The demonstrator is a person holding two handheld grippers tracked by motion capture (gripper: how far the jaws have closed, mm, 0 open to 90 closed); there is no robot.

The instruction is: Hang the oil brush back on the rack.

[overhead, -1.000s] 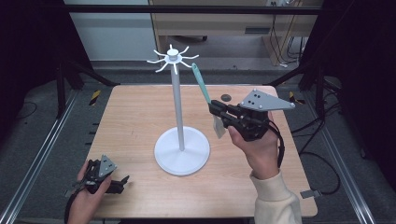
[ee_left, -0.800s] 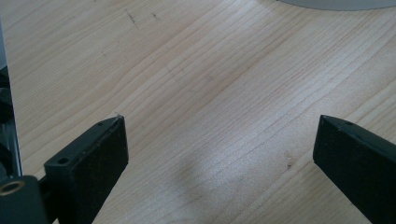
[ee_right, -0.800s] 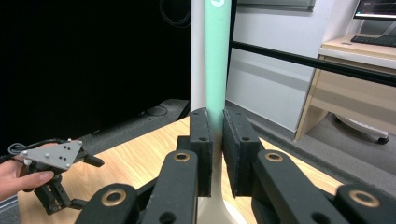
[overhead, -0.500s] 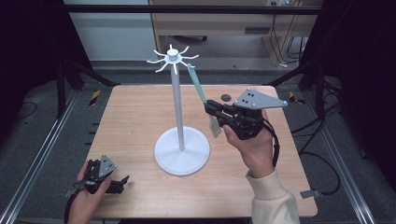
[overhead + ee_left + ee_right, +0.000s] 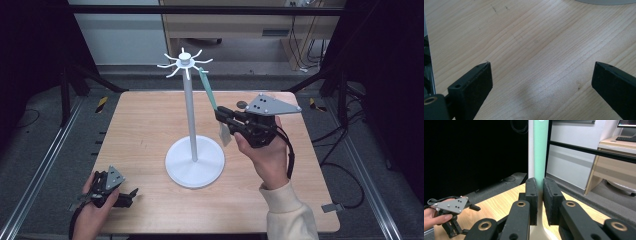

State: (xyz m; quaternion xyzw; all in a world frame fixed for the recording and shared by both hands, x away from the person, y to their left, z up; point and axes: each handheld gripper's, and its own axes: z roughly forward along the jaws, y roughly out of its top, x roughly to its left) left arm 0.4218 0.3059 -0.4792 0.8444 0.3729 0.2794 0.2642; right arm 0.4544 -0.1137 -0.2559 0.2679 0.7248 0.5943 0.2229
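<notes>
- A light wooden table point(image 5: 150, 125) is set on grey floor, beige desks beyond.
- A mint-handled spatula point(image 5: 210, 92) is clamped by the right gripper point(image 5: 224, 116), right of a white hook stand point(image 5: 194, 160).
- The left gripper point(image 5: 131, 192), near left, is held wide open, empty.
- No writing is legible.
</notes>
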